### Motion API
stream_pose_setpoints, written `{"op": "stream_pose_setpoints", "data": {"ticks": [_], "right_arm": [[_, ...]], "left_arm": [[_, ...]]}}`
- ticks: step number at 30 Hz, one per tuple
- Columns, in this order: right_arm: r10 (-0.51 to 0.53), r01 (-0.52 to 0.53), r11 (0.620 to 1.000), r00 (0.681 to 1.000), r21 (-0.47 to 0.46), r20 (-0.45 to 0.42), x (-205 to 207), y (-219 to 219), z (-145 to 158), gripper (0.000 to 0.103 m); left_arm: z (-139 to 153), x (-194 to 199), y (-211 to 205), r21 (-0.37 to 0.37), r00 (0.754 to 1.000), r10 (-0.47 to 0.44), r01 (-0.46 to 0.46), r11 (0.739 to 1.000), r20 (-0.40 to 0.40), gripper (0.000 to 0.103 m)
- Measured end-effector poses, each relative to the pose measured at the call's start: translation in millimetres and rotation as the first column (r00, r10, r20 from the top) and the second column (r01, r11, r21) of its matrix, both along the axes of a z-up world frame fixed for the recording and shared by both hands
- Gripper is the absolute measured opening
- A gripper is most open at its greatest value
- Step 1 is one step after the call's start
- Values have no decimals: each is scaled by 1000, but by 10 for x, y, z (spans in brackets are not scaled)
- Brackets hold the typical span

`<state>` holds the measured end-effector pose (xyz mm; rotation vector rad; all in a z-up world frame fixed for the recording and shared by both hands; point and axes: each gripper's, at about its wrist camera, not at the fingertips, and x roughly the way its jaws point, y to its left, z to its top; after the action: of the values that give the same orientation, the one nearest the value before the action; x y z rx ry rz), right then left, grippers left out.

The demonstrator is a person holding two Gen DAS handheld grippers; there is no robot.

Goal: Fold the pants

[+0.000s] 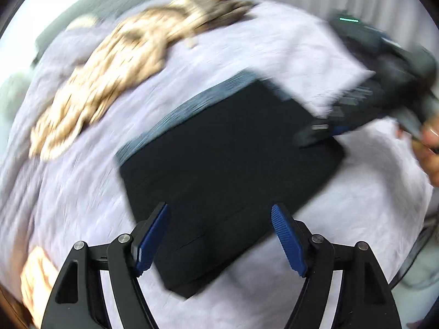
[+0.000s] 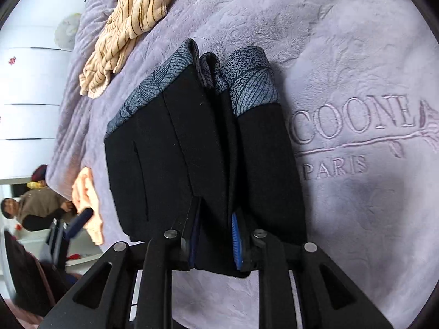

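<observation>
The black pants point(image 1: 227, 170) lie folded into a compact rectangle on the lilac blanket point(image 1: 82, 205), with a blue-grey leaf-print lining showing along the far edge point(image 2: 247, 82). My left gripper point(image 1: 219, 238) is open and empty, hovering just in front of the near corner of the pants. My right gripper point(image 2: 215, 235) is shut on the near edge of the folded pants point(image 2: 208, 150), black cloth pinched between its blue pads point(image 2: 236, 241). In the blurred left wrist view the right gripper point(image 1: 321, 134) reaches the pants' right corner.
A beige striped garment point(image 2: 129, 27) lies crumpled on the blanket point(image 2: 356, 54) beyond the pants. A peach cloth point(image 2: 87, 205) lies at the bed's left edge. A seated person point(image 2: 35, 205) and white drawers point(image 2: 27, 96) are off the bed to the left.
</observation>
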<state>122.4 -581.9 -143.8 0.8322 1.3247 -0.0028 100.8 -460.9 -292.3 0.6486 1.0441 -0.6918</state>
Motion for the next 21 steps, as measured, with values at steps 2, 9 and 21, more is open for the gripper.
{"op": "stream_pose_setpoints", "data": {"ticks": [2,9,21], "right_arm": [[1,-2,999,1000,-44,-16,-5,57,98,25],[16,-28,981,998,-193,-62,-57,342,334,58],[-117,102,978,991,-183,-70,-454,504,429,80]], "left_arm": [[-50,163,158,26,996,83,-82,996,-45,77],[41,402,550,5,963,234,-235,972,-133,103],[32,439,763,56,936,299,-294,954,-185,103]]}}
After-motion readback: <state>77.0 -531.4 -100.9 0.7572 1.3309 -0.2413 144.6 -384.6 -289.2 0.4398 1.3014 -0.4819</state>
